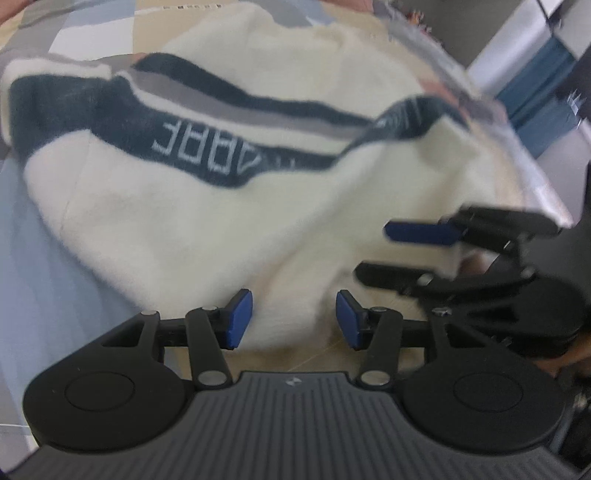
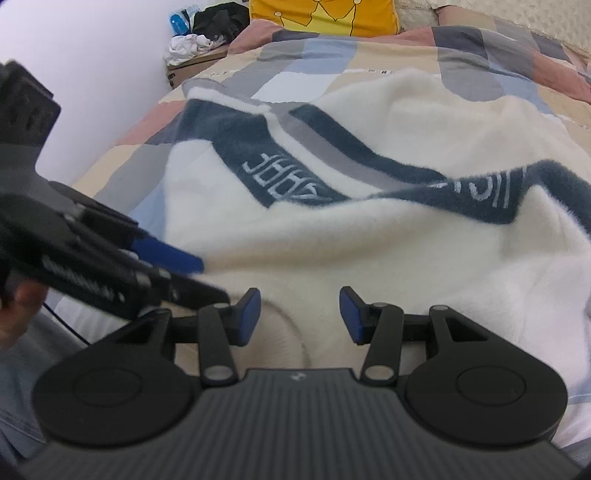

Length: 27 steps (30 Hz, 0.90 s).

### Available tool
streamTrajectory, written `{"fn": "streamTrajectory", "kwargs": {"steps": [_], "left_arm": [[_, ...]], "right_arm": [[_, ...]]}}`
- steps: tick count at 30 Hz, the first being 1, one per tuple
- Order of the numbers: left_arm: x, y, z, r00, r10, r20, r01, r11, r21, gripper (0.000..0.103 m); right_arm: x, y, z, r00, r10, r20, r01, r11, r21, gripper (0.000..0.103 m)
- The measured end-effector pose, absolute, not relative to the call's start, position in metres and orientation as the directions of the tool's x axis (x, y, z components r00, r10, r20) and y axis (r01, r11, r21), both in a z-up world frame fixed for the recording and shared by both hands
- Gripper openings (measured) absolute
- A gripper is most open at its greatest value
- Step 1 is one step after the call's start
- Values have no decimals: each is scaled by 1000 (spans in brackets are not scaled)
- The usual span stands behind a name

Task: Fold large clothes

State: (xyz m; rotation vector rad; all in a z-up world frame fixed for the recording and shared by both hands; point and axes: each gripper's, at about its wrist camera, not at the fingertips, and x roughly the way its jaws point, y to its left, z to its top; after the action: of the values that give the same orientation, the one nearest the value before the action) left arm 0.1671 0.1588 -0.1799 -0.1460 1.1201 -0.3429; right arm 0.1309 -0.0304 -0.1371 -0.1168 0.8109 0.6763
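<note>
A large fluffy cream sweater (image 1: 192,221) with a dark blue lettered band (image 1: 199,147) and a grey stripe lies partly folded on the bed; it also shows in the right wrist view (image 2: 369,251). My left gripper (image 1: 293,319) is open at the sweater's near edge, nothing between its blue pads. My right gripper (image 2: 300,315) is open over the near edge too, empty. Each gripper shows in the other's view, the right one (image 1: 402,251) open at the sweater's right edge, the left one (image 2: 192,273) at its left edge.
The bed has a checked quilt (image 2: 295,62) in grey, blue, beige and pink. A yellow pillow (image 2: 321,16) lies at the head. A box with dark and white clothes (image 2: 199,33) stands by the white wall at the far left. The bed's right edge (image 1: 532,173) drops off.
</note>
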Motion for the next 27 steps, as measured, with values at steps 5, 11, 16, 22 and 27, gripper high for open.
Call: {"fn": "streamTrajectory", "kwargs": {"steps": [5, 11, 16, 22, 27], "left_arm": [[161, 147, -186, 392, -242, -887, 205, 963, -172, 48], [150, 121, -197, 447, -137, -884, 222, 974, -39, 45], [148, 120, -202, 467, -139, -873, 224, 974, -35, 45], [141, 98, -210, 506, -62, -860, 305, 946, 112, 46], [136, 98, -213, 545, -50, -837, 302, 943, 140, 21]], "right_arm": [[126, -27, -142, 509, 505, -697, -607, 785, 126, 49], [124, -26, -144, 507, 513, -693, -619, 776, 121, 50], [131, -36, -143, 505, 526, -685, -583, 793, 179, 50], [144, -48, -146, 490, 540, -684, -508, 815, 279, 50], [143, -43, -148, 485, 531, -695, -524, 813, 255, 50]]}}
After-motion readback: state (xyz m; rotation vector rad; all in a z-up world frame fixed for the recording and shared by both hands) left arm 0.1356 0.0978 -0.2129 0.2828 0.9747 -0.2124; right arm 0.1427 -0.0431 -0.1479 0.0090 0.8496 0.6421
